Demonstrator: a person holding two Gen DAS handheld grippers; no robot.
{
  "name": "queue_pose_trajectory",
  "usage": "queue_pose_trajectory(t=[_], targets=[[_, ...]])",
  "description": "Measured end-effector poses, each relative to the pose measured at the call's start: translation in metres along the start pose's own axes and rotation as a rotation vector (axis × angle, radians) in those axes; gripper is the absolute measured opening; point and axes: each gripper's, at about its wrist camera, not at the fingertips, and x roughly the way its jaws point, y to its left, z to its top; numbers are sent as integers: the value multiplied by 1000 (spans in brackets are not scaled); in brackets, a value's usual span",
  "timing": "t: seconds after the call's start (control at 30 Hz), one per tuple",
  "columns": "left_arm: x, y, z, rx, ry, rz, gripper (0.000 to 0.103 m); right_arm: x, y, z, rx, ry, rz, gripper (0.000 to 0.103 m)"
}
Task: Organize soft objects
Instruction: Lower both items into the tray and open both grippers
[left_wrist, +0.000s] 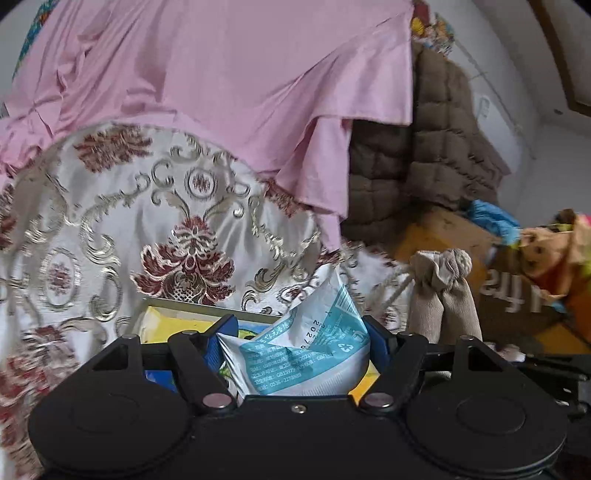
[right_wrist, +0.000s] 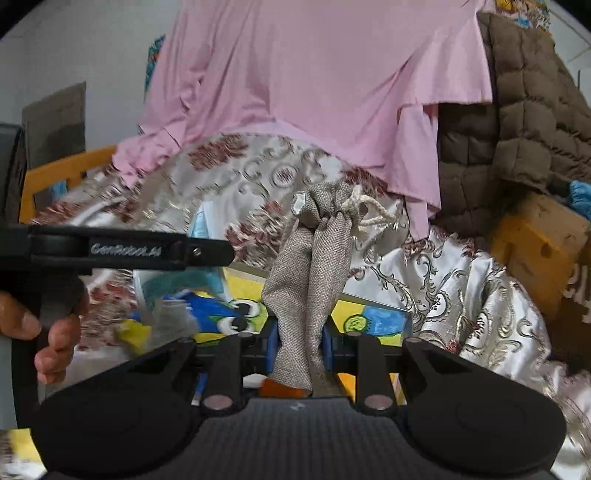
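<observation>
My left gripper (left_wrist: 295, 339) is shut on a white and teal tissue pack (left_wrist: 303, 350), which stands crumpled between the blue pads. My right gripper (right_wrist: 299, 343) is shut on a grey-beige drawstring cloth pouch (right_wrist: 314, 258) with a white cord at its top. The pouch also shows in the left wrist view (left_wrist: 443, 295), to the right of the tissue pack. Both are held above a colourful cartoon box (right_wrist: 369, 317) that lies on a silver floral cloth (left_wrist: 110, 229). The left gripper's body (right_wrist: 129, 251) and the hand holding it show in the right wrist view.
A pink sheet (left_wrist: 221, 74) hangs behind, over the floral cloth. A brown quilted blanket (right_wrist: 517, 110) lies at the right. Yellow-brown cardboard boxes (left_wrist: 443, 236) and a blue cloth (left_wrist: 491, 214) sit at the right. An orange wooden frame (right_wrist: 66, 170) is at the left.
</observation>
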Motion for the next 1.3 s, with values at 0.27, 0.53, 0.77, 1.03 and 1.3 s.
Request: queue_pose_trajectory(t=[0.27, 0.53, 0.77, 1.03, 1.3], targets=[[103, 13, -2, -60, 150, 47, 74, 79, -28, -9, 66, 136, 11, 26], [141, 12, -21, -36, 259, 67, 74, 105, -38, -17, 120, 178, 6, 27], [147, 9, -28, -31, 298, 99, 74, 109, -40, -15, 134, 197, 1, 31], [145, 5, -37, -24, 331, 134, 75, 104, -43, -22, 175, 192, -4, 47], [131, 2, -31, -25, 327, 151, 83, 78, -46, -25, 195, 139, -10, 71]])
